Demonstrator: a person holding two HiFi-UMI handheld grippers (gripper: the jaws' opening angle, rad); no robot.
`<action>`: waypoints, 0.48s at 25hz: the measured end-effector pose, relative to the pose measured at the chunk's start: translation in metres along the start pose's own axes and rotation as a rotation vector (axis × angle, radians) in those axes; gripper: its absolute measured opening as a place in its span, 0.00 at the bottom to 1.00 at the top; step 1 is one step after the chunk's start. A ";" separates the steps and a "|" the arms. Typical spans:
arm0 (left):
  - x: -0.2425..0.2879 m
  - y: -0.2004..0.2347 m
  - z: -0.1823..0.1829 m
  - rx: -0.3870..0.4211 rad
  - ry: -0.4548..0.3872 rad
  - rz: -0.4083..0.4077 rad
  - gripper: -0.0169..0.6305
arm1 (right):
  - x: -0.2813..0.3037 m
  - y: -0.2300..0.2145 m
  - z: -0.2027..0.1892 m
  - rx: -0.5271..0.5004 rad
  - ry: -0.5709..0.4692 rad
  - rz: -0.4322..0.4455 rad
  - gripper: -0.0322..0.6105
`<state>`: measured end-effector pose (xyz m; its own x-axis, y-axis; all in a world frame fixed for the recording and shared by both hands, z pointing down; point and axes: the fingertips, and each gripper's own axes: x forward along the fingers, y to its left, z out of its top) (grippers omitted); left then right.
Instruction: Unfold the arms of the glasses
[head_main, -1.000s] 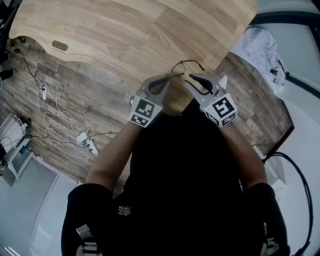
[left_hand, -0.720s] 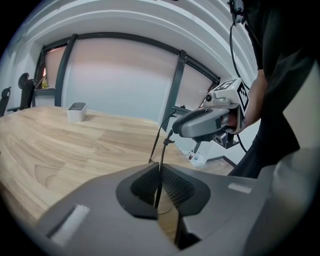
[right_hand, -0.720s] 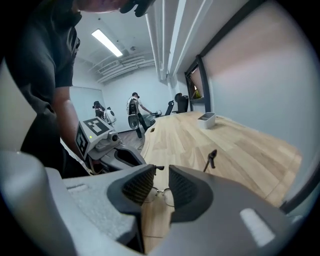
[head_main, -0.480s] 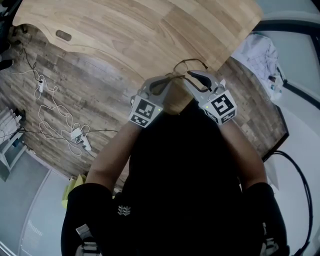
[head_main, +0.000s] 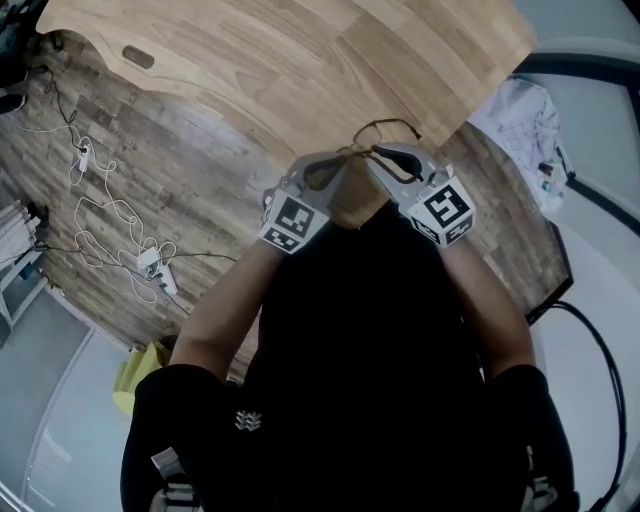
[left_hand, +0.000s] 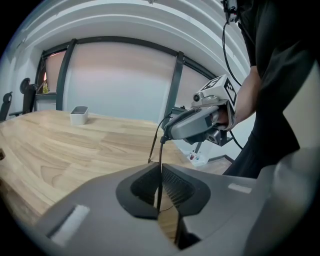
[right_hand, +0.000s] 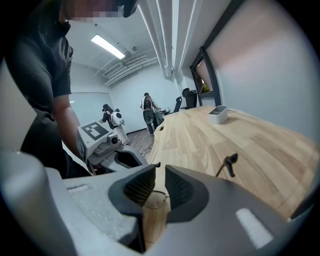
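Both my tongs meet above the near edge of the tabletop (head_main: 300, 60), with the glasses (left_hand: 160, 165) up in the air between them. Left tongs (head_main: 344, 157) are pinched tight on a thin dark arm. Right tongs (head_main: 377, 152) are narrow on the wire rim, one ear tip (right_hand: 230, 161) poking out sideways. A small white box (left_hand: 79, 114) sits far back, and cables (head_main: 150, 264) sprawl on the floor.

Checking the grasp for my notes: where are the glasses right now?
Head view, centre: the glasses hang in the air over the near edge of the wooden table, held between the left hand-held gripper and right hand-held gripper.
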<state>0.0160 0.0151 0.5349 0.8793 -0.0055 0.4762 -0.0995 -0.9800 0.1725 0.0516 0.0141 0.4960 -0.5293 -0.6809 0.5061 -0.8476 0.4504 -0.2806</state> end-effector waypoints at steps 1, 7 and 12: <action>0.000 0.001 0.000 0.002 0.001 0.001 0.06 | 0.001 0.001 0.002 -0.002 -0.004 0.006 0.15; -0.003 0.003 -0.001 0.001 -0.001 0.002 0.06 | 0.002 0.005 0.008 0.000 -0.018 0.031 0.15; -0.002 0.004 0.000 0.004 -0.003 -0.004 0.06 | 0.003 0.005 0.011 0.007 -0.028 0.031 0.14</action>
<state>0.0137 0.0112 0.5345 0.8810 -0.0024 0.4731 -0.0944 -0.9808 0.1709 0.0457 0.0083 0.4872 -0.5561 -0.6825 0.4742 -0.8310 0.4675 -0.3016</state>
